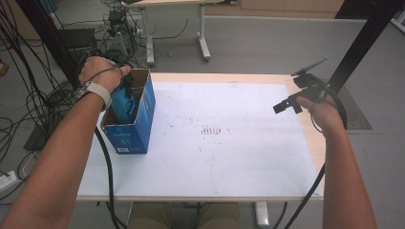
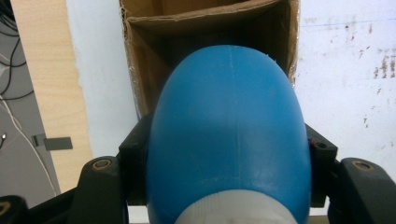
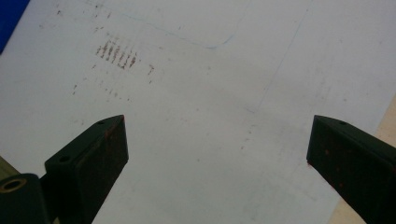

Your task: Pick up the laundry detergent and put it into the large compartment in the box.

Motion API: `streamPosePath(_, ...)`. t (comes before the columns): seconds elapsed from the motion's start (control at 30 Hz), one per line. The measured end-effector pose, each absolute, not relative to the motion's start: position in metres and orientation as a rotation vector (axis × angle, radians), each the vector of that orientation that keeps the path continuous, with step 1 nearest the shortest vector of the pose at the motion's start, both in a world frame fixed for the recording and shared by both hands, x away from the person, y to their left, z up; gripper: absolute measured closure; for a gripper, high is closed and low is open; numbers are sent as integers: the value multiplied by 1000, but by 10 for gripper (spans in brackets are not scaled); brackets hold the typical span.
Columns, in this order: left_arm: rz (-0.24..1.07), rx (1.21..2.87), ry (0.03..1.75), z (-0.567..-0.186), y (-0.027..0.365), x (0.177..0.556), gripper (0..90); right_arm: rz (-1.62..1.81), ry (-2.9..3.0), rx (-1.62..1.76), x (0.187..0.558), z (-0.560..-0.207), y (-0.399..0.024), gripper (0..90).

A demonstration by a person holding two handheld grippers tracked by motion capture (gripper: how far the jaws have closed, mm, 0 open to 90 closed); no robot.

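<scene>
The step in hand looks like packing: the left gripper [image 1: 125, 90] is lowering a blue bottle [image 2: 229, 135] into the open cardboard box [image 1: 143, 112], which stands near the left edge of the table's white sheet [image 1: 229, 157]. In the left gripper view the jaws are clenched on the bottle, one pad pressing each flank just above its white cap, so the bottle sits squarely between them with its rounded base pointing away from the camera and into the box mouth. From the high view the bottle is already partly inside the box, near the box's left wall, and not yet resting on the bottom as far as can be judged.

The next move probably calls for sinking the bottle straight down, keeping it clear of the box's torn inner flap, then letting go once it stands.

The right gripper [image 1: 286, 104] hangs well to the right of the box, above the table's right edge, its jaws spread wide with nothing between them
</scene>
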State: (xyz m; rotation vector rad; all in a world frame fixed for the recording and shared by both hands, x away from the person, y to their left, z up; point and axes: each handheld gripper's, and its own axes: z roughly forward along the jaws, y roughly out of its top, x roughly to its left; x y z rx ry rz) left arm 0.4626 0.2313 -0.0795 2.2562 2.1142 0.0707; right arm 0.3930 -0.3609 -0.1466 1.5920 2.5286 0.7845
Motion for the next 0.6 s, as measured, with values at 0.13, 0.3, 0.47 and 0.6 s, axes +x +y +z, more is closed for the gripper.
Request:
streamPosePath(0.13, 63, 2260, 2118, -85, 231, 464, 378, 784, 2528, 1591, 392, -147, -361, 52)
streamPosePath(0.3, 53, 2261, 2116, -94, 230, 465, 378, 782, 2529, 1597, 392, -148, -362, 52)
streamPosePath(0.47, 47, 2273, 2114, -99, 227, 467, 378, 784, 2528, 1601, 392, -149, -363, 52)
streamPosePath(0.6, 65, 2272, 2105, -106, 225, 465, 376, 784, 2528, 1605, 392, -151, -364, 52)
